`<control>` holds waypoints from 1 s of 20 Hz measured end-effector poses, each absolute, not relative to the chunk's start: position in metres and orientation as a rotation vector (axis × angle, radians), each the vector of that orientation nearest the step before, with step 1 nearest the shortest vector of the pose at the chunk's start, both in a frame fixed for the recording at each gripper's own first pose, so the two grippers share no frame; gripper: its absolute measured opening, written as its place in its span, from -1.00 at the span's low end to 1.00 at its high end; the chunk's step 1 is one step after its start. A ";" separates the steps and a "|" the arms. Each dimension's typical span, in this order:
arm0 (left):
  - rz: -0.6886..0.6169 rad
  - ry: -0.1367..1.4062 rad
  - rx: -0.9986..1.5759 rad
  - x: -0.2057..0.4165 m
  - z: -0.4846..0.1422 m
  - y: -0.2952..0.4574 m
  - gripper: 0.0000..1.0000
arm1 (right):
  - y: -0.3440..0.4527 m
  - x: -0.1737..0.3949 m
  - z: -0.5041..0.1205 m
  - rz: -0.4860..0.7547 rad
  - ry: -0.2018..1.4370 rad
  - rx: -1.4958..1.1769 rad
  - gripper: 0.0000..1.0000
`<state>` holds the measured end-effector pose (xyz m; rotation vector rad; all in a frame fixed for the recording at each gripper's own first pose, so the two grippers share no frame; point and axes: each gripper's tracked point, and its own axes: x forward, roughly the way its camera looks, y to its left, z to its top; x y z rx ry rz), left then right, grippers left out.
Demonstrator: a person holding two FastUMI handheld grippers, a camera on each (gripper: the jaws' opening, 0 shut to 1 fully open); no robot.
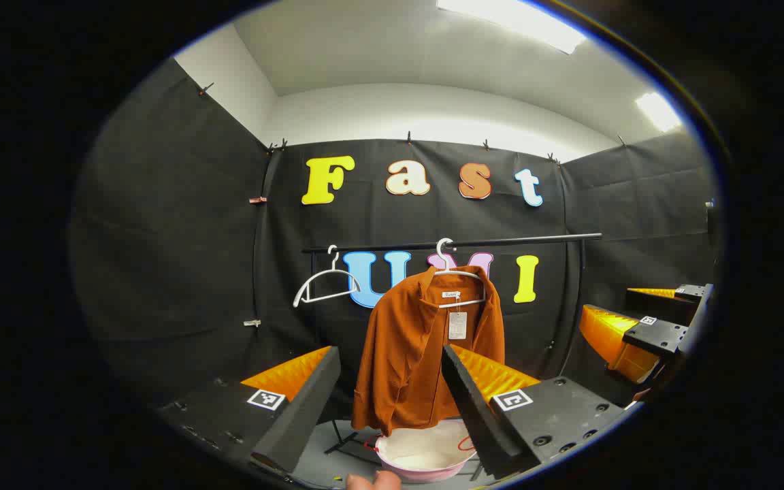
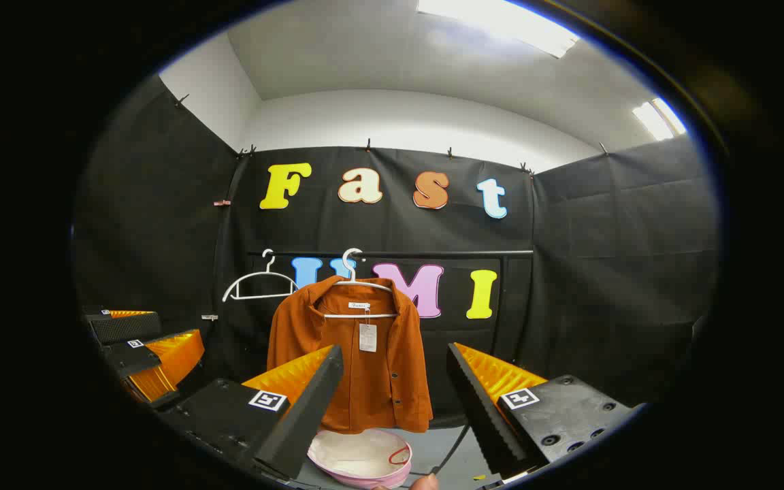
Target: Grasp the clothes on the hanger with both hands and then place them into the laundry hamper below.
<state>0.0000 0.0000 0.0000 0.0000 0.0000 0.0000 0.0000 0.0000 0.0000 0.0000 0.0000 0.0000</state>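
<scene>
Orange shirt hangs — hamper below.

Black cloth walls, white ceiling

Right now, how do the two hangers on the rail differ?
The left hanger is bare, while the right hanger carries the rust-orange shirt. The left hanger hangs tilted in the left gripper view; the right hanger sits more level. Both are white and hook over the same black rail.
</scene>
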 end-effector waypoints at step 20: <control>-0.033 -0.001 -0.003 0.016 -0.003 0.001 0.89 | 0.010 0.007 -0.004 0.026 0.006 0.000 0.96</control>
